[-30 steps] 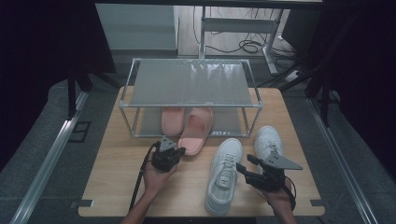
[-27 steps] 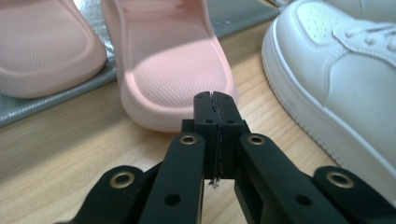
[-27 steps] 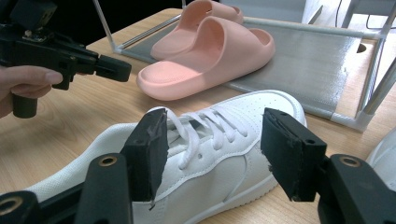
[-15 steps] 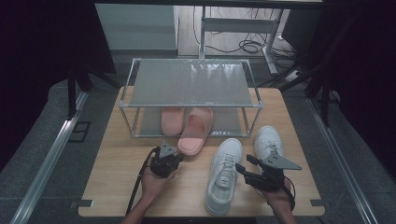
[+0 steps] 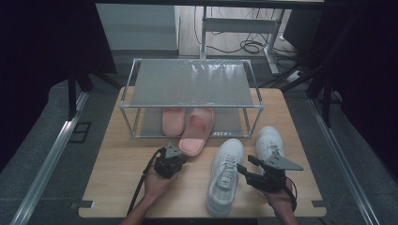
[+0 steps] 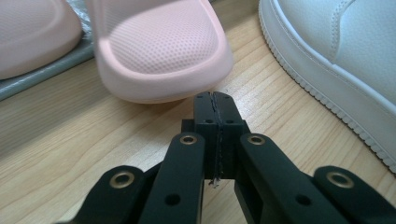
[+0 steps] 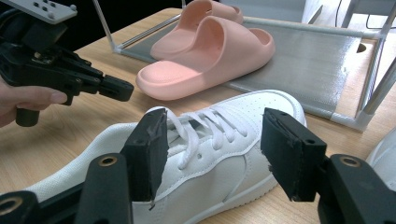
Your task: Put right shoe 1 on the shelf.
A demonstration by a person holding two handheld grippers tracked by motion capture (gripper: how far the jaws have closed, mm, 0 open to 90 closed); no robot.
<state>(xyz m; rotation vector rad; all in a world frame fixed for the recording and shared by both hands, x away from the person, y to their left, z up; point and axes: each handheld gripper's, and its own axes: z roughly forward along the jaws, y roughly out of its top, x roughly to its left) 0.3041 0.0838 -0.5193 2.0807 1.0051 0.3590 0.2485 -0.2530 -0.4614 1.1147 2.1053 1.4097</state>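
A pink slipper [image 5: 197,130] lies half out of the wire rack's lower shelf, toe toward me. Its mate [image 5: 172,120] sits on that shelf. My left gripper [image 5: 179,156] is shut with nothing in it. In the left gripper view the closed tips [image 6: 215,100] stand just short of the pink slipper's toe [image 6: 159,51]. A white sneaker [image 5: 225,175] lies in the middle front. My right gripper [image 5: 245,166] stands open beside its right flank. In the right gripper view the laced upper [image 7: 210,149] shows beyond the spread pads of my right gripper [image 7: 215,140].
The metal rack [image 5: 192,82] with its mesh top spans the back of the wooden table [image 5: 117,178]. A second white sneaker [image 5: 269,142] lies right of the first, near my right gripper. A cable trails from my left hand toward the front edge.
My left gripper has eased slightly back toward the near edge, and the front slipper now lies a little more slanted. The right gripper has stayed put.
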